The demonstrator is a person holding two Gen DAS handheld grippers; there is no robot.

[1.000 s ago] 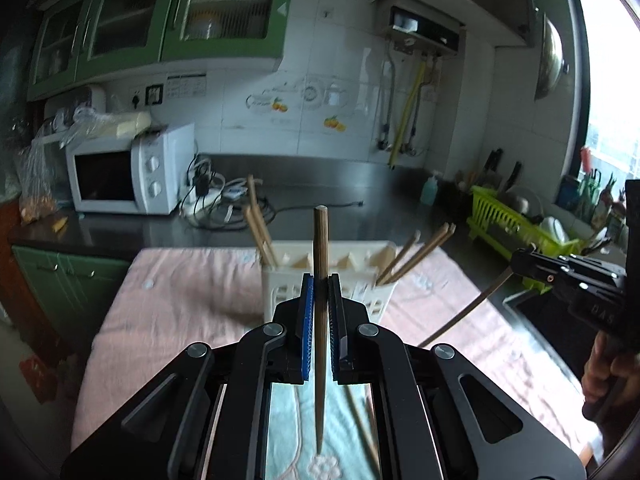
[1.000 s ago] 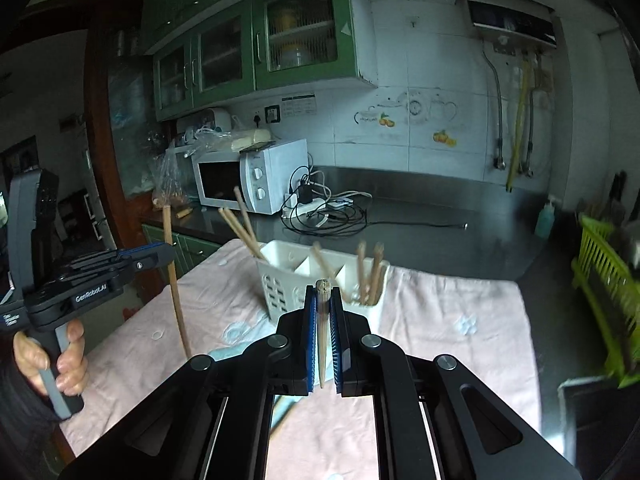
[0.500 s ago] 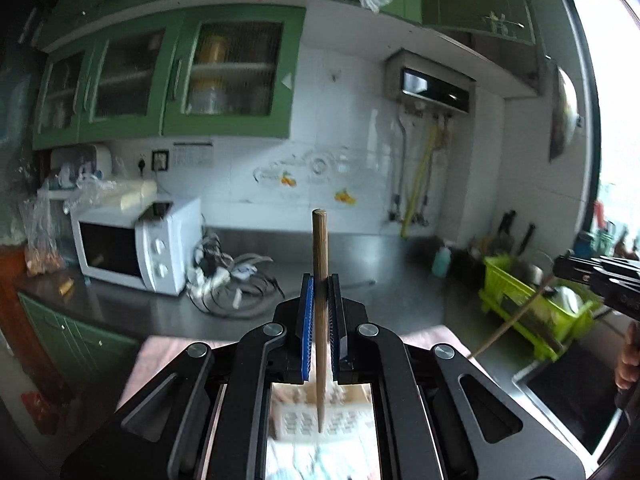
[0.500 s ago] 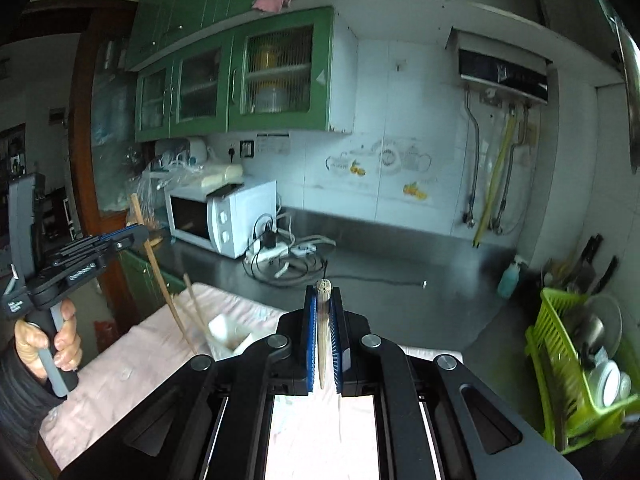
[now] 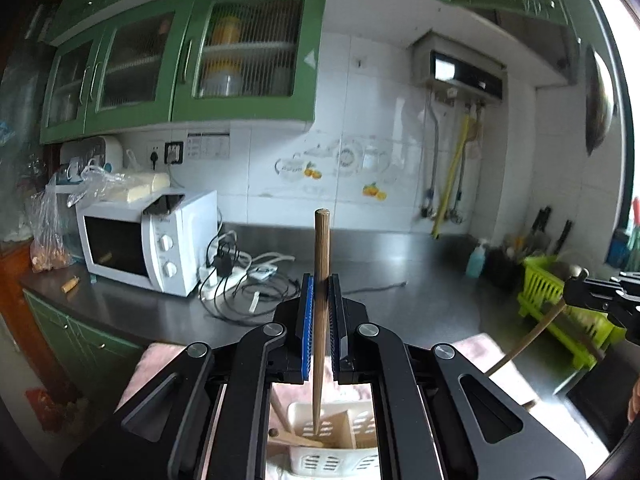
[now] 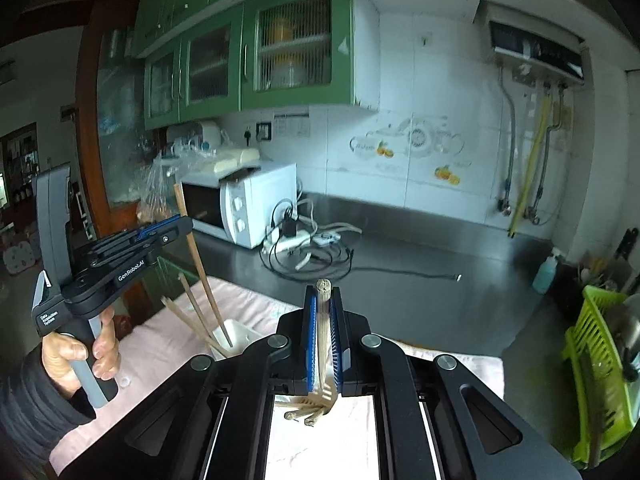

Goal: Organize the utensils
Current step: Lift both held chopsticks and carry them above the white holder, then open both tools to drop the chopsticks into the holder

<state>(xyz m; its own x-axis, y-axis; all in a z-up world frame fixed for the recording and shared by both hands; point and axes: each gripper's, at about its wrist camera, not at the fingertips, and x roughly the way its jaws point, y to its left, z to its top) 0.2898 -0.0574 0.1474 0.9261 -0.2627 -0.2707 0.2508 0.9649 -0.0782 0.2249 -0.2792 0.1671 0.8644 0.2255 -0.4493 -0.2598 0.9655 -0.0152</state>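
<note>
A white slotted utensil holder point(image 5: 320, 436) stands on a pink cloth point(image 6: 160, 344) with several chopsticks point(image 6: 192, 316) leaning in it. Directly above the holder, the left gripper point(image 5: 321, 300) is clenched on one upright wooden chopstick point(image 5: 321, 264), its tip hanging over a compartment. Right of the holder, the right gripper point(image 6: 323, 320) clamps another chopstick point(image 6: 322, 300). Behind the holder, a microwave point(image 5: 148, 240) and tangled cables point(image 5: 244, 280) sit on the dark counter point(image 5: 420, 300).
</note>
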